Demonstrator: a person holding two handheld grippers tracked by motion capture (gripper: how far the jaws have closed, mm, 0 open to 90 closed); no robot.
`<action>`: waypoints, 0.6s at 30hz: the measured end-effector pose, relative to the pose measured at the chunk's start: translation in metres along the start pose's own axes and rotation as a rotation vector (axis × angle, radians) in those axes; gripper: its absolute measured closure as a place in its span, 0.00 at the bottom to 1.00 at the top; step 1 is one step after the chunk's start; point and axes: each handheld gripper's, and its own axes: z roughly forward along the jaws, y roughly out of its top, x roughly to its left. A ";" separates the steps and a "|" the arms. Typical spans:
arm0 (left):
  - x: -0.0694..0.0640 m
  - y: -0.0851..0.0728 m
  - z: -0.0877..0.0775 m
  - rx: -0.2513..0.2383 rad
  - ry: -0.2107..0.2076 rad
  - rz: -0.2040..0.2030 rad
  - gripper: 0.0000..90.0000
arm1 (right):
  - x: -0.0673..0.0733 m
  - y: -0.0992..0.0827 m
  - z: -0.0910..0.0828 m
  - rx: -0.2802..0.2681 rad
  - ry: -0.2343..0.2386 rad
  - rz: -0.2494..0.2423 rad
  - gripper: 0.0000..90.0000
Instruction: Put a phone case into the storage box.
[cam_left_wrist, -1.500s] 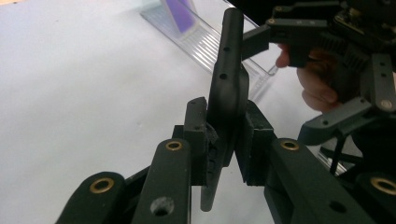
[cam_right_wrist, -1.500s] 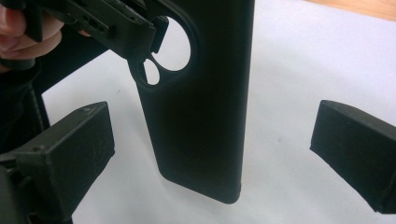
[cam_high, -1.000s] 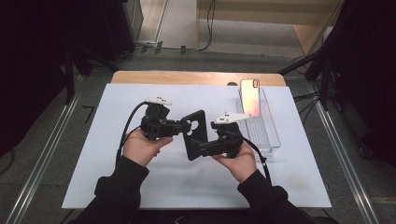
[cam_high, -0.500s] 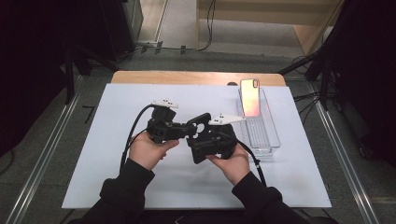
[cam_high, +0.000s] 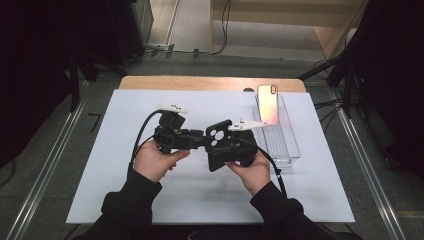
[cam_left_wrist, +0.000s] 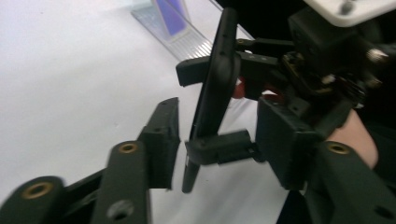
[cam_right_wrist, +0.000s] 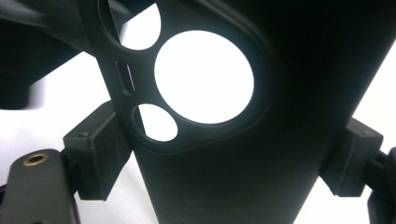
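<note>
white mat (cam_high: 125, 150) over a wooden table (cam_high: 200, 82), dark room all round, cables on the floor beyond. held up above the mat, between the two claws: a black phone case (cam_high: 218, 145) with round camera cutouts.

right gripper (cam_high: 231, 149) pinching the case by its two long edges, pads pressed on either side in the right gripper view, jaws lately closing in. left gripper (cam_high: 202, 140) spread, jaws lately opening, case edge (cam_left_wrist: 212, 93) standing between the pads without contact.

likely light, thin, a bit flexible, rubbery enough not to slip; best taken across the long edges near the middle, away from the cutout corner, where the rim looks weak and would bend.

beyond the right claw: a phone (cam_high: 268, 104) leaning upright in a clear stand (cam_high: 285, 145).

compared with a second earlier: case then flat-on between both claws, left pinching it; now turned and handed over to the right, left let go.
</note>
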 end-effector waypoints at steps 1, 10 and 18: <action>0.000 0.000 -0.001 -0.010 -0.006 0.003 0.52 | -0.002 0.000 -0.001 0.001 -0.002 0.002 0.15; 0.004 -0.010 -0.004 0.015 0.000 0.098 0.36 | -0.016 0.004 -0.009 -0.001 0.000 0.017 0.15; 0.014 -0.028 -0.002 0.021 -0.017 0.146 0.36 | -0.024 0.008 -0.016 0.010 0.036 -0.004 0.15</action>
